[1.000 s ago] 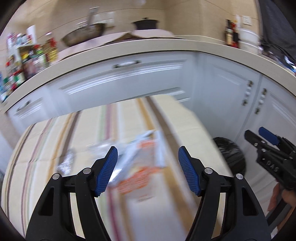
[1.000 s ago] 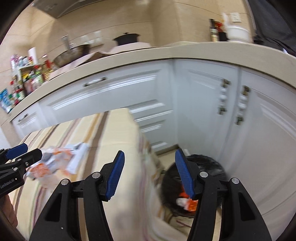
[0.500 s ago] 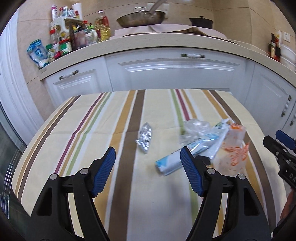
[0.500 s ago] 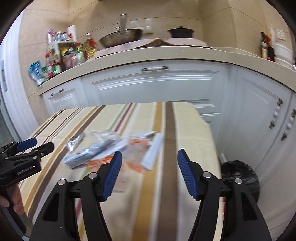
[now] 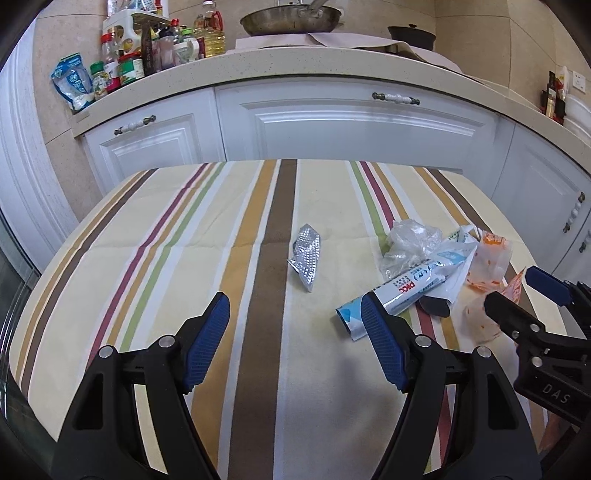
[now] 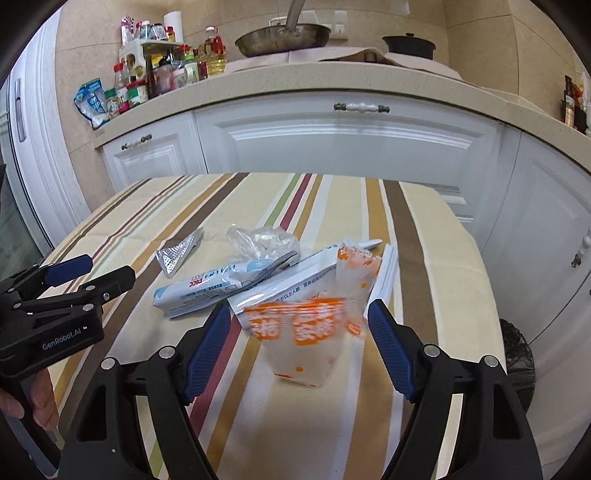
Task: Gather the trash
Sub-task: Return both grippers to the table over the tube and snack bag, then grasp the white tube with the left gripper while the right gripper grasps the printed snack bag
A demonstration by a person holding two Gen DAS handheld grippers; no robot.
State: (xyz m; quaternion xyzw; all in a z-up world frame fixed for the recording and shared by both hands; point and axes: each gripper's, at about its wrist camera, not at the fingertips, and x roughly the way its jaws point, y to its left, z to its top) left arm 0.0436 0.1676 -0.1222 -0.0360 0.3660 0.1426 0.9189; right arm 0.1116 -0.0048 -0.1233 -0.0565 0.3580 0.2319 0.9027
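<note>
Trash lies on the striped table (image 5: 184, 258): a silver foil wrapper (image 5: 306, 256), a crumpled clear plastic bag (image 5: 410, 243), a white-and-blue rolled packet (image 5: 399, 295) and an orange-and-clear plastic bag (image 5: 487, 266). My left gripper (image 5: 295, 343) is open and empty above the table, near the foil wrapper. My right gripper (image 6: 299, 343) is open, with the orange-and-clear bag (image 6: 306, 325) just ahead between its fingers. The foil wrapper (image 6: 177, 254), clear bag (image 6: 262, 240) and rolled packet (image 6: 207, 288) lie beyond. The right gripper also shows in the left wrist view (image 5: 517, 299).
A bin with a black liner (image 6: 517, 354) stands on the floor right of the table. White cabinets (image 5: 351, 125) and a countertop with bottles (image 5: 147, 55), a pan (image 5: 291, 18) and a pot (image 5: 410, 35) run behind.
Both grippers have swung left from the bin side back over the table. The trash pile now lies ahead of them. Both stay open.
</note>
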